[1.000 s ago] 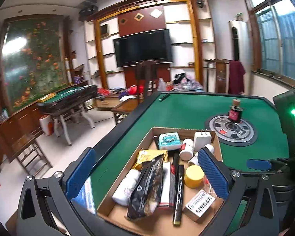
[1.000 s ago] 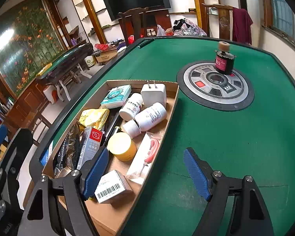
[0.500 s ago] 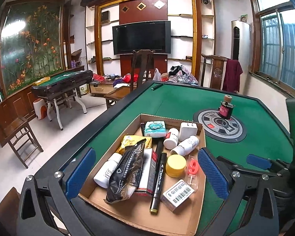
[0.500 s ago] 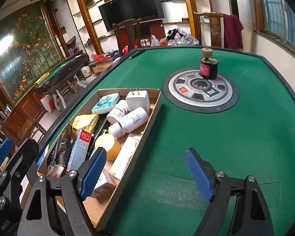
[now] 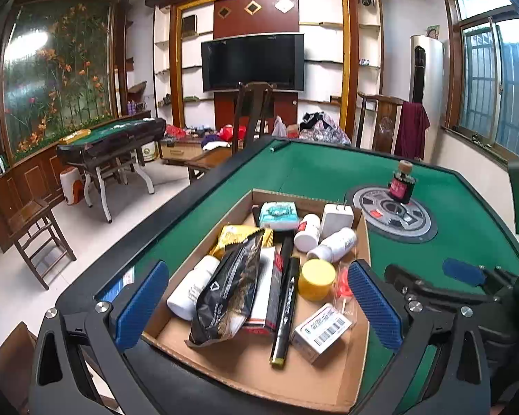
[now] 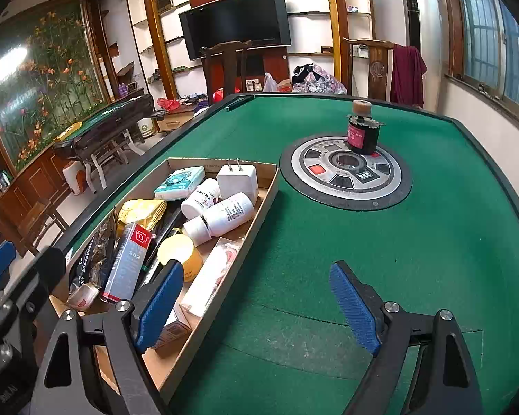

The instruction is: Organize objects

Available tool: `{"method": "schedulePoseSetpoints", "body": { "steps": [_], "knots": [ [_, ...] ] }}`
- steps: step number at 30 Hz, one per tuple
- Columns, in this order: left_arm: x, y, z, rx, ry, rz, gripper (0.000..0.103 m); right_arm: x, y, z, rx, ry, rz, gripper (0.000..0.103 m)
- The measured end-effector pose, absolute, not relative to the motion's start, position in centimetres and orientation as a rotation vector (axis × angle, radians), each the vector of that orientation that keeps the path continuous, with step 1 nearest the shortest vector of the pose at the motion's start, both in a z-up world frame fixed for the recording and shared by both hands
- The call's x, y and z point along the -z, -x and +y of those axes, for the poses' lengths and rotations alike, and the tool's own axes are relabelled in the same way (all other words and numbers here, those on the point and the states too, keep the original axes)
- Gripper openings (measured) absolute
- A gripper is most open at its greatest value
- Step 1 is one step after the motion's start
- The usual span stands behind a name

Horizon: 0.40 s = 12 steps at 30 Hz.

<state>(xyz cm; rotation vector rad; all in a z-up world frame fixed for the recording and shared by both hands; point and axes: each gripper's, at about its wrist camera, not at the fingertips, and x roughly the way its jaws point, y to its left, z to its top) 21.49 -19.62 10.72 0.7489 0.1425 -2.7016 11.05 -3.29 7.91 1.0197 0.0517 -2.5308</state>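
The green table [image 6: 415,242] carried a cardboard tray [image 5: 245,366] of clutter at nine o'clock from the dark bottle [image 6: 362,133]. The left gripper [image 5: 256,306] gaped empty over the tray; the right gripper [image 6: 256,306] was opening, empty.

Left black claw with blue ribbed pads [image 5: 256,302]: jaws spread wide, nothing gripped, tilted downward. Right black claw with blue ribbed pads [image 6: 257,306]: jaws opening, nothing pressed between them, pitched down more steeply, just beside the left.
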Motion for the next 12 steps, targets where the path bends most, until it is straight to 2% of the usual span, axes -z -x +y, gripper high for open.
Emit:
{"method": "schedulePoseSetpoints", "body": {
  "steps": [8, 12],
  "knots": [
    [-10.2, -21.8, -22.3, 2.552, -0.786, 0.194, 0.103, -8.9, -12.3, -5.6, 2.585, -0.927, 0.218, 0.091],
    [-10.5, -22.6, -23.8, 2.483, -0.738, 0.216, 0.103, -10.3, -13.5, -7.3, 2.646, -0.803, 0.35, 0.098]
  ]
}}
